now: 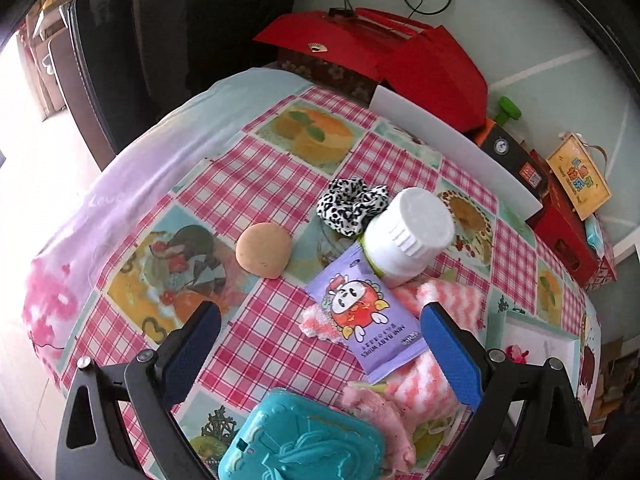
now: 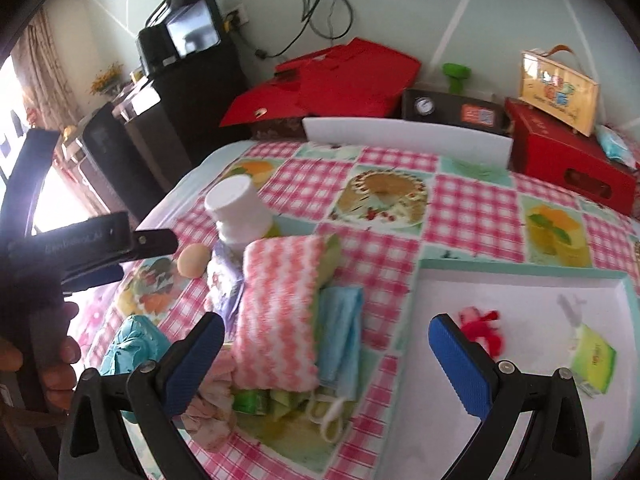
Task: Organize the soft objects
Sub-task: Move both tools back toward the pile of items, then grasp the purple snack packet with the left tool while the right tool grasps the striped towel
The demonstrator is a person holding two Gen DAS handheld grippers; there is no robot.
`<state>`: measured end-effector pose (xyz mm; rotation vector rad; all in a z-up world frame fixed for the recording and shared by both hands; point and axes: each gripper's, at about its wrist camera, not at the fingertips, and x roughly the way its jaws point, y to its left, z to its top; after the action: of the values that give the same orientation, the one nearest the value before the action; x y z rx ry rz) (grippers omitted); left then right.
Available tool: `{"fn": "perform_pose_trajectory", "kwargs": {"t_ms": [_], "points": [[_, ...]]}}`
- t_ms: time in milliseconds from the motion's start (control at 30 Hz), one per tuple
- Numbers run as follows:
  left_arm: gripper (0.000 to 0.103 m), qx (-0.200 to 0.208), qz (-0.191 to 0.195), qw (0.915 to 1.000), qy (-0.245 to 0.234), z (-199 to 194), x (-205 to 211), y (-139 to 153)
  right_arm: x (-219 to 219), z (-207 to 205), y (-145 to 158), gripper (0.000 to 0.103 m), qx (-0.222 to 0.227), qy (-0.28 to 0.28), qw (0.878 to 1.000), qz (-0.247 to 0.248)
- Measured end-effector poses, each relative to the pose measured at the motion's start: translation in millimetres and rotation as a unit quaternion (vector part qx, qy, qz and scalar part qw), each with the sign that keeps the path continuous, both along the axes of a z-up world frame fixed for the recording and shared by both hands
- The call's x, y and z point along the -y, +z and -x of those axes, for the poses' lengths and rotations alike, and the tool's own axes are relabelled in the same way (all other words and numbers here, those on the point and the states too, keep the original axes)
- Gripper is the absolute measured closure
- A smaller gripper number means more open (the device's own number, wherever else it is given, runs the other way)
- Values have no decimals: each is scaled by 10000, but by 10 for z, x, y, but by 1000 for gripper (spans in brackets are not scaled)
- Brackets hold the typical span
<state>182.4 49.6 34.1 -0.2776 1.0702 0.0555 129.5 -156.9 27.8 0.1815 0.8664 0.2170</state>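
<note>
My left gripper [image 1: 320, 340] is open and empty above a purple baby wipes pack [image 1: 364, 316] that lies on a pink-and-white fluffy cloth [image 1: 424, 384]. A leopard-print scrunchie [image 1: 348, 204], a tan sponge ball [image 1: 263, 250] and a white-capped bottle [image 1: 408, 232] lie beyond. My right gripper [image 2: 326, 344] is open and empty over the fluffy cloth [image 2: 280, 304] and a blue face mask [image 2: 340, 332]. The white tray [image 2: 532, 420] at right holds a pink-red soft toy [image 2: 482, 328] and a green tissue pack [image 2: 592, 360].
A teal plastic case [image 1: 300, 440] and a pale pink cloth [image 1: 384, 416] lie near the front edge. Red boxes [image 2: 568, 164], a white board [image 2: 408, 136] and a black gauge box [image 2: 452, 110] line the back of the checkered tablecloth [image 2: 472, 208]. Black furniture stands at left.
</note>
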Motion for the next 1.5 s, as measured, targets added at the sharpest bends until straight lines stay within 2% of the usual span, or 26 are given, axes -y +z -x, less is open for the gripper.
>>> {"fn": "perform_pose_trajectory", "kwargs": {"t_ms": [233,400,533,600,667,767,1067,1133,1200,1400,1500], "points": [[3,-163,175,9997,13,-82,-21,-116,-230,-79,-120,2,-73,228,9995,201],[3,-340,264,9991,-22,-161,20,-228,-340,-128,-154,18,-62,388,9989,266],[3,-410,327,9986,19,-212,15,-277,-405,-167,-179,23,-53,557,9980,285],[3,-447,361,9983,26,-229,18,-299,-430,-192,-205,35,-80,610,9976,313],[3,-498,394,9980,0,-256,42,-323,-440,-230,-245,41,-147,634,9975,290],[3,-559,445,9974,-50,-291,87,-361,-437,-250,-282,43,-201,636,9974,262],[4,-733,519,9958,-161,-378,221,-476,-362,-267,-311,68,-172,590,9980,155],[6,-784,519,9955,-142,-405,233,-514,-327,-260,-300,71,-144,550,9983,130],[11,-871,557,9945,-151,-440,242,-567,-303,-264,-301,77,-151,525,9985,93],[11,-1066,658,9919,-193,-483,306,-667,-289,-273,-338,77,-175,548,9983,69],[11,-980,693,9927,-142,-492,323,-628,-286,-274,-340,77,-172,565,9982,48]]}}
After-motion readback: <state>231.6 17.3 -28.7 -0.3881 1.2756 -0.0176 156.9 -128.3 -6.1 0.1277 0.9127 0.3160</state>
